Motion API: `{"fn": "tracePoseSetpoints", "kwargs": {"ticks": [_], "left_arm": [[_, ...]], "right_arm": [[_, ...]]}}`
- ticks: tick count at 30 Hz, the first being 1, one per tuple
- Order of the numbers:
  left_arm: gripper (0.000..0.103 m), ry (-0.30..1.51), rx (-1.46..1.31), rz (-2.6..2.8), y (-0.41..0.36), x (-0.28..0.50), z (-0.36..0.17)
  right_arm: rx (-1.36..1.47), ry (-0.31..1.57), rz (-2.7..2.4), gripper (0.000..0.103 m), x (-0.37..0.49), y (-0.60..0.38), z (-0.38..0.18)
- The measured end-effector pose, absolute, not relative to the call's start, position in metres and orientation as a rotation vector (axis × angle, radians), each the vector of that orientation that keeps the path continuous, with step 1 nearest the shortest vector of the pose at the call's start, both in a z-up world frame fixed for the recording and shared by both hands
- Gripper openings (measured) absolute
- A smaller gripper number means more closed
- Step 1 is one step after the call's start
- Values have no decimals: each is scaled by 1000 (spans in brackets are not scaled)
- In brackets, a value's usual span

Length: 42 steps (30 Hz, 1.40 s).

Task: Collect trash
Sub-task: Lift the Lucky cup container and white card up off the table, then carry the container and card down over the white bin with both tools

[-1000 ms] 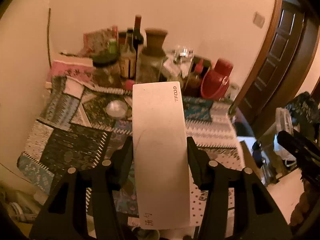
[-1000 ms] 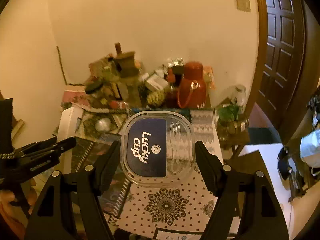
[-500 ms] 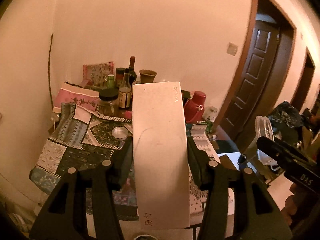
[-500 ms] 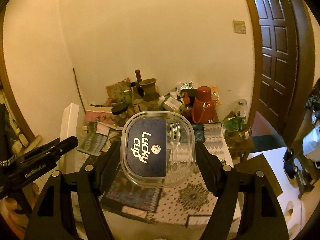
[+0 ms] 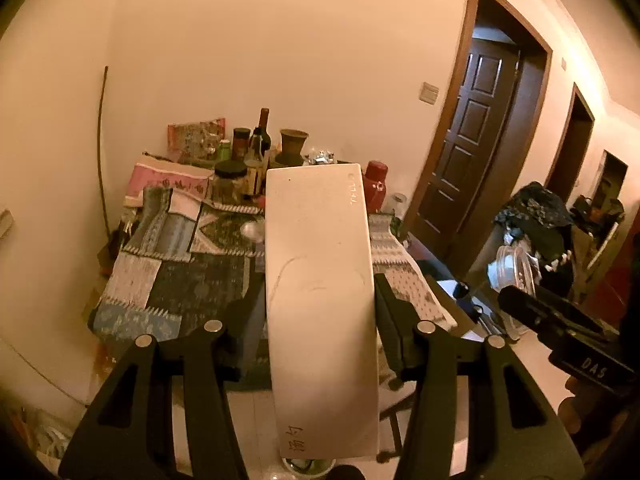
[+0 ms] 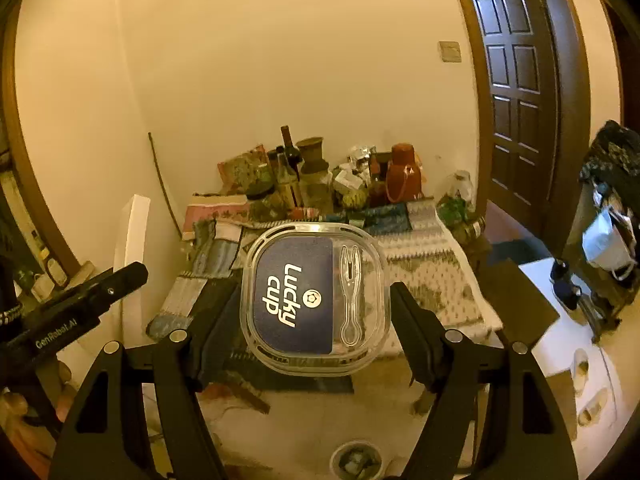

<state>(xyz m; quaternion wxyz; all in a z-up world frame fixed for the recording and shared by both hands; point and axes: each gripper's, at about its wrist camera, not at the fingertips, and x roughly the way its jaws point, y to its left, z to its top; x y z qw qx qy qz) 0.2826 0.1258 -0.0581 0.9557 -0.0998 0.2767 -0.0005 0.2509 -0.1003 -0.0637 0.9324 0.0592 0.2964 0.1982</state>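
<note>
1. Surface/room: desk (image 5: pixel 132 280) ahead of and below both tools, covered with a patchwork patterned cloth (image 6: pixel 424 264), pushed against a plain cream wall. Dark panelled door (image 5: pixel 472 152) ahead-right. Pale floor below the tools.
2. Clutter: the desk's far edge is packed with a wine bottle (image 5: pixel 263 128), brown vase (image 5: pixel 293 146), dark-lidded jar (image 5: pixel 230 180) and red thermos (image 6: pixel 403 174). Small glass jar (image 6: pixel 462 184) at the far right corner. Black-bagged pile (image 5: pixel 536 216) to the right, beyond the other tool.
3. Left tool (image 5: pixel 320 312): clamped on a flat white rectangular box (image 5: pixel 320 300), fingers on its long sides. Long axis runs straight ahead, away from the tool; printed end near the wrist, small logo at the far right corner. It blocks the desk's centre.
4. Right tool (image 6: pixel 314 300): clamped on a clear plastic container (image 6: pixel 314 300) with blue "Lucky cup" label, held in the air short of the desk. Clear fork (image 6: pixel 350 296) in the lid, tines pointing away from the tool.
5. Each tool is visible at the edge of the other's view, well apart.
</note>
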Motion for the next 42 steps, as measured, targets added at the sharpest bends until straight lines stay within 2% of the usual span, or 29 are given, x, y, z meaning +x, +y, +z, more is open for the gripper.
{"fn": "tracePoseSetpoints", "kwargs": {"ticks": [10,20,32,42], "left_arm": [[50,679,-213,-47,120,245,-91],[50,831,-241,-41,97,244,-159],[50,1065,-282,-18,59,250,-305],[50,1197,-322,38,66,248,-438]], "right_arm": [[110,747,393,71,223,-97,-95],[69,869,392,71,220,-106,-158],[23,1079,398,71,223,-123,-281],[4,1193,388,71,246,-114,-407]]}}
